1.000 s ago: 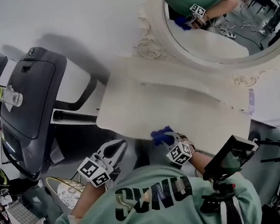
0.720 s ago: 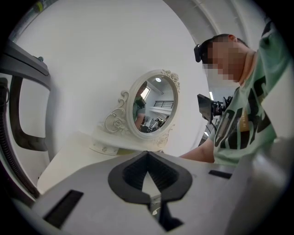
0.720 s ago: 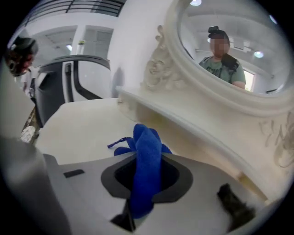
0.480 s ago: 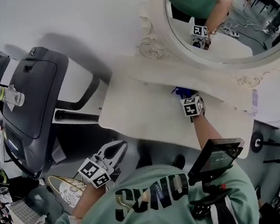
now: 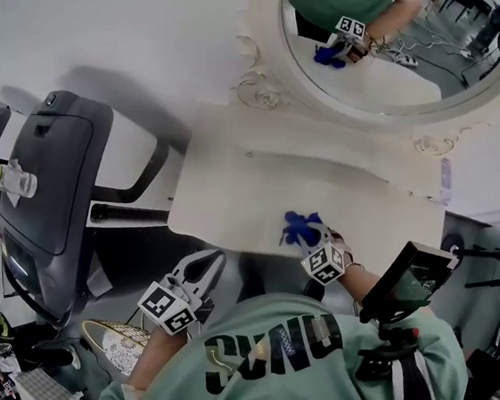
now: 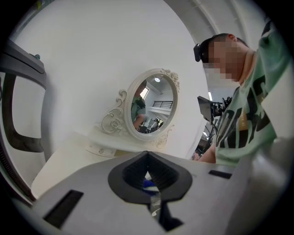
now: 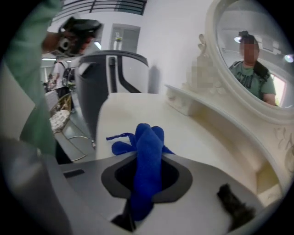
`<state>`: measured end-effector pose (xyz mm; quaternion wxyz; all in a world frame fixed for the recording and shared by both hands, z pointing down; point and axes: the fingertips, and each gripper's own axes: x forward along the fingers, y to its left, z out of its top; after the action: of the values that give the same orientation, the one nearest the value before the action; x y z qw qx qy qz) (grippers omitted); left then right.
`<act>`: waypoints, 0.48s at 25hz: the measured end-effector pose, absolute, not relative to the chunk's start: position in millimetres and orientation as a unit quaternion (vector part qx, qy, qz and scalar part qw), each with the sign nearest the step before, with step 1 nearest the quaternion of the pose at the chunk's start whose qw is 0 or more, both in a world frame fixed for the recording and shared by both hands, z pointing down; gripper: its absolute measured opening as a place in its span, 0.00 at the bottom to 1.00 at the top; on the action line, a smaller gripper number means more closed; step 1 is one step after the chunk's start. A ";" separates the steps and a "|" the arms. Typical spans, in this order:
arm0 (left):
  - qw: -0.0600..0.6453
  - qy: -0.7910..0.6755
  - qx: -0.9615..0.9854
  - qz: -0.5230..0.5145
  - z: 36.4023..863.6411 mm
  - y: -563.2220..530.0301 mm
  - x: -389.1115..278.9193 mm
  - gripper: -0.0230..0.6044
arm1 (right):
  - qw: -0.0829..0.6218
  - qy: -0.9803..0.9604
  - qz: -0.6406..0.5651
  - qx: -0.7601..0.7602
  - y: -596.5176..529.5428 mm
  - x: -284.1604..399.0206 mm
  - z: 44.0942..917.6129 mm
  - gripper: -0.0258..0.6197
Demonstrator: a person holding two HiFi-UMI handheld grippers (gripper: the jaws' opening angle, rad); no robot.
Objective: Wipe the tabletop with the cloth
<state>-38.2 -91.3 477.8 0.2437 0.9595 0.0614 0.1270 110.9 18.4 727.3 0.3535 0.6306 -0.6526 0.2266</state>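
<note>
**Step in hand: wiping pass**

1. Confirm the grasp. The right gripper [image 5: 316, 248] is clamped on the blue cloth [image 5: 300, 228]. In the right gripper view the cloth [image 7: 148, 151] runs up through the closed jaws and its free end fans out beyond them.
2. Locate the work. In the head view the cloth sits at lower centre of the frame, on the cream table [image 5: 232, 197], near its front edge and right of the table's middle. Contact with the surface appears made, though how hard it presses cannot be read.
3. Tilt the right gripper so that the fanned end, not the jaw tips, bears on the table. The hard tips would likely scrape the finish.
4. Work in overlapping strokes. The bare area toward the upper left of the table and the strip below the mirror [image 5: 375, 37] probably need coverage.
5. Slow down near the raised ledge under the mirror, since the loose end may snag on the carved trim there.
6. The left gripper [image 5: 206, 269] hangs off the table at lower left, jaws together on nothing. Hold it clear of the stroke path.

**Inventory**

- Cloths: one. The one seen in the mirror is its reflection.
- Grippers: two.
- Tables: one.
- Mirrors: one, oval.
</note>
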 end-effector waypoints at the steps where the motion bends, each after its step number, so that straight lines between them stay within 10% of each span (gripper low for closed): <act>1: 0.243 0.063 0.959 0.127 477.8 -89.7 -35.5 0.05 | 0.347 -0.671 0.228 0.614 29.6 85.0 726.5 0.13; 7: 0.239 0.079 0.959 0.133 476.6 -78.7 -19.3 0.05 | 0.319 -0.712 0.246 0.575 55.2 35.7 728.1 0.13; 12: 0.235 0.086 0.959 0.135 473.4 -72.2 -13.6 0.05 | 0.271 -0.640 0.255 0.672 32.4 144.5 718.0 0.14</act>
<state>-13.6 -72.2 473.4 0.2353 0.9587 0.0859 0.1349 144.5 32.4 718.0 0.2713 0.6720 -0.6401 0.2552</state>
